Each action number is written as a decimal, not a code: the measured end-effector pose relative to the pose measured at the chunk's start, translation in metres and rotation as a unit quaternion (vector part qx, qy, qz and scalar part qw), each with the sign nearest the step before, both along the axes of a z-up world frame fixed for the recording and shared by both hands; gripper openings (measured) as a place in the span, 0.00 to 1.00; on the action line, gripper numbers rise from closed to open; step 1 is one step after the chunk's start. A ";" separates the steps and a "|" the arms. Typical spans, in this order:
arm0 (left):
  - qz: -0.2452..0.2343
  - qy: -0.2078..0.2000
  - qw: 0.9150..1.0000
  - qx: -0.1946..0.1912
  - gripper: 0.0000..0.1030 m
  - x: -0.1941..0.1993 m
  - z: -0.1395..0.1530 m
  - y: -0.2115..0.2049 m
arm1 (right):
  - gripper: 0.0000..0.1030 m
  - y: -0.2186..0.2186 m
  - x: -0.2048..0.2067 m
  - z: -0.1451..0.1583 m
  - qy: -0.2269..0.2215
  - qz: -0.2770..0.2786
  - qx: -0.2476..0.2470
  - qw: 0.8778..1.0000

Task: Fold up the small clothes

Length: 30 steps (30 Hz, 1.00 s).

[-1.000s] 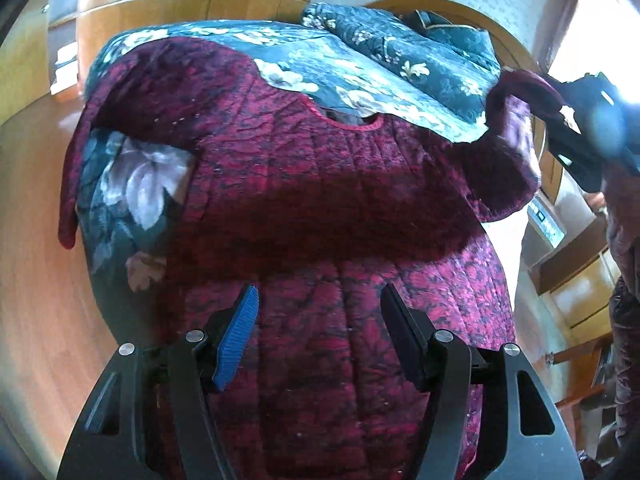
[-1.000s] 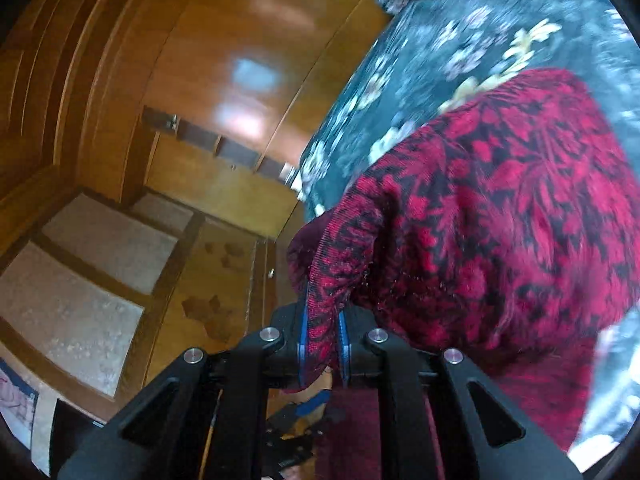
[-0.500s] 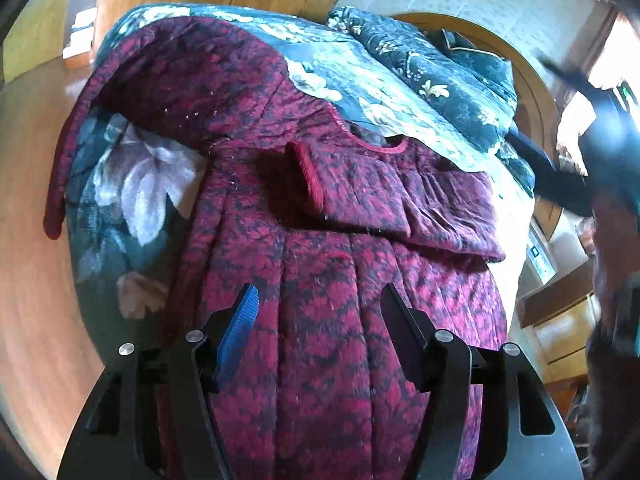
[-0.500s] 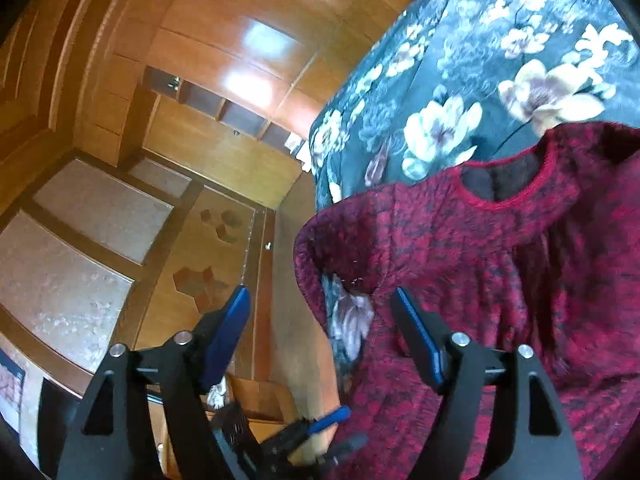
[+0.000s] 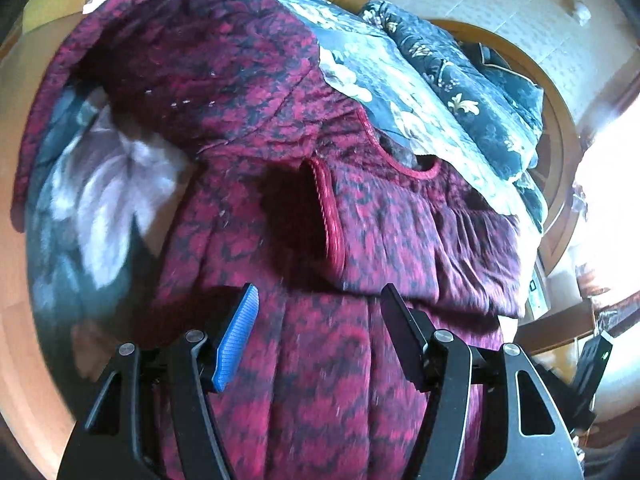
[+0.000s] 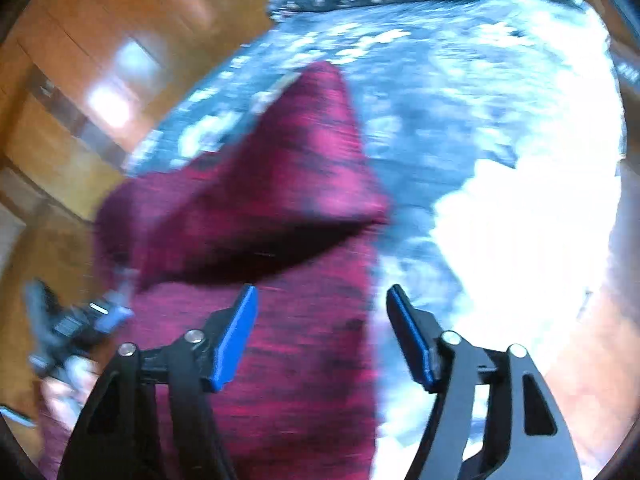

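A dark red patterned garment (image 5: 312,360) lies spread on a bed with a dark floral cover (image 5: 96,200). Its right sleeve (image 5: 400,232) lies folded across the chest, cuff (image 5: 328,212) near the middle; the left sleeve (image 5: 180,48) stretches out to the upper left. My left gripper (image 5: 318,312) is open and empty just above the garment's lower body. My right gripper (image 6: 322,312) is open and empty above the garment's right edge (image 6: 280,320); this view is blurred. The left gripper shows in the right wrist view (image 6: 68,328) at the lower left.
A rumpled dark floral quilt (image 5: 460,80) lies at the head of the bed by a curved wooden headboard (image 5: 556,168). Wooden wardrobe panels (image 6: 80,80) stand beyond the bed's far side. Wooden floor (image 5: 16,320) runs along the left of the bed.
My right gripper opened and let go of the right sleeve, which now lies folded across the chest. The right gripper then swung away to the garment's right. My left gripper moved slightly closer.
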<state>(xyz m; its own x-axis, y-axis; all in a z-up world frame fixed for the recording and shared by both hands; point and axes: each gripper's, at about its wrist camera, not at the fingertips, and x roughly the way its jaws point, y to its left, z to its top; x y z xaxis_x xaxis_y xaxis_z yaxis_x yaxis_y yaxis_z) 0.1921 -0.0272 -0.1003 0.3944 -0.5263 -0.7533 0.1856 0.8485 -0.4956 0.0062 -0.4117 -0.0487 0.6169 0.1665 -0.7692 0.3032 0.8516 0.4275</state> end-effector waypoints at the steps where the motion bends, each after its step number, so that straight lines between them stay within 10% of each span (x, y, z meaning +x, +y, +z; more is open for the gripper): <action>1: 0.001 0.004 1.000 -0.001 0.61 0.006 -0.001 -0.004 | 0.56 0.000 0.002 -0.006 0.011 -0.005 -0.026 1.000; 5: -0.001 0.008 1.000 -0.002 0.56 0.025 -0.008 -0.019 | 0.46 -0.006 0.017 -0.023 0.026 -0.027 -0.057 0.998; 10: -0.018 -0.004 1.000 0.018 0.07 0.041 -0.005 -0.036 | 0.40 -0.011 0.038 -0.023 0.010 -0.044 -0.073 0.996; 17: 0.010 -0.107 0.994 -0.008 0.06 0.055 0.079 -0.008 | 0.25 0.001 0.042 0.008 -0.040 -0.008 -0.089 0.995; 23: -0.006 -0.098 0.991 0.094 0.06 0.059 0.058 -0.015 | 0.31 0.020 0.039 -0.001 0.003 0.069 -0.077 0.995; 30: -0.005 -0.094 0.993 0.074 0.06 0.055 0.047 -0.013 | 0.38 0.019 0.042 0.042 -0.062 0.086 -0.040 0.994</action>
<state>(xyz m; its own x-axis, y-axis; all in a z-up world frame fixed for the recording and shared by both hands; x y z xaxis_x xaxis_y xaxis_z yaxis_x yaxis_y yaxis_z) 0.2469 -0.0400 -0.0528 0.5310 -0.4198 -0.7361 0.2726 0.9071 -0.3207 0.0486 -0.3925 -0.0068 0.6759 0.2185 -0.7038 0.1000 0.9190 0.3814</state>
